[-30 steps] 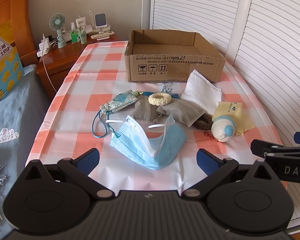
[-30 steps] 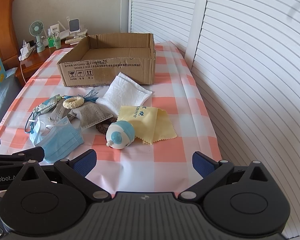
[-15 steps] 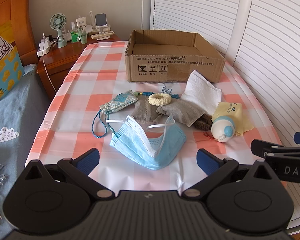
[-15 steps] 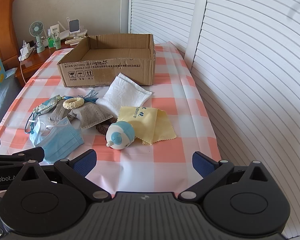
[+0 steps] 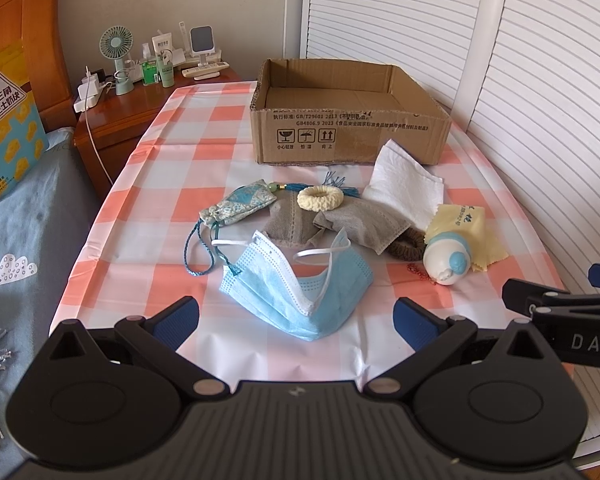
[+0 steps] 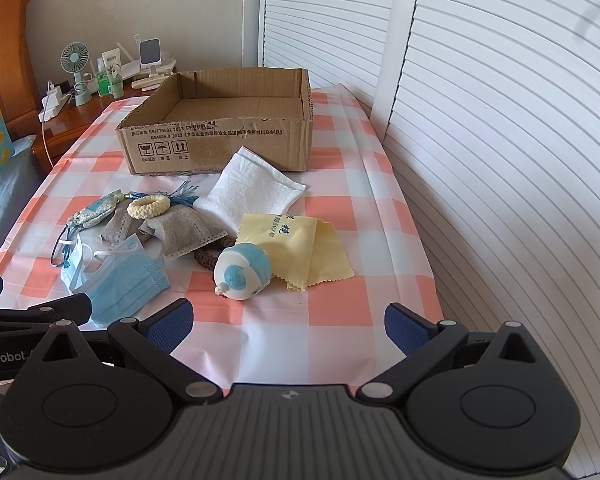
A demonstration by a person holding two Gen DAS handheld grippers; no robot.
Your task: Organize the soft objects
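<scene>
Both tongs spread, left tongs [image 5: 296, 316], right tongs [image 6: 286, 322], pleated blue mask [image 5: 300, 288], corrugated cardboard box [image 5: 348, 136], checked tablecloth [image 5: 172, 208].

Table under a pink-and-white checked plastic cloth [image 5: 172, 208]. On it: open brown cardboard box [image 5: 350, 136], crumpled blue surgical mask [image 5: 300, 284], yellow cloth [image 6: 300, 248]. A brown ring [image 5: 410, 245], possibly a hair tie, lies half hidden.

Bright daylight — soft shadows, sharp focus, fisheye-bent edges.
</scene>
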